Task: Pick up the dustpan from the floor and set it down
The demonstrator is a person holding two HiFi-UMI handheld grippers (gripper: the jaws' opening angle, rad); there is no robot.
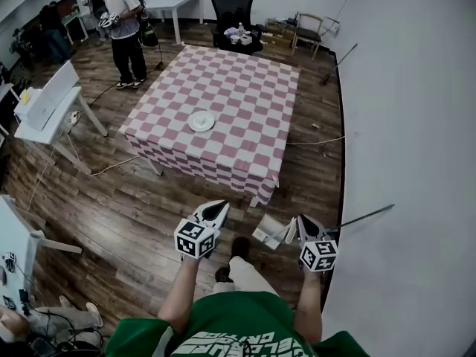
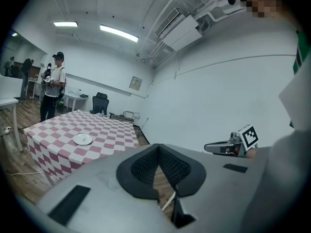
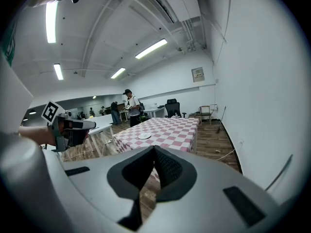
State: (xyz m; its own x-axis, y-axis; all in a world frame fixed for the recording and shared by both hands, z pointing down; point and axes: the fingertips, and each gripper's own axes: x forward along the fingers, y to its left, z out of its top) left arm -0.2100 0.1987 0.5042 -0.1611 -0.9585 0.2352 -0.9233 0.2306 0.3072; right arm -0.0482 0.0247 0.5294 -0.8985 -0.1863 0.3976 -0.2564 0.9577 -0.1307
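Now, jaws of left gripper [image 1: 215, 210] together, empty; right gripper [image 1: 300, 222] likewise. White dustpan [image 1: 269, 233], I reckon, on floor [image 1: 149, 214] just beside right tips, toward left gripper. Best: open right jaws first, approach squarely, clamp firmly.

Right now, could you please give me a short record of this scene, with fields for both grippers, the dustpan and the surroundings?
left gripper: jaws together, nothing between them
right gripper: jaws together, nothing between them
dustpan: probably the pale thing on the floor beside the right gripper; not gripped
table: ahead, under a pink-and-white checked cloth
plate: white, on the table
chair: black, beyond the table
other person: standing past the table's far left corner
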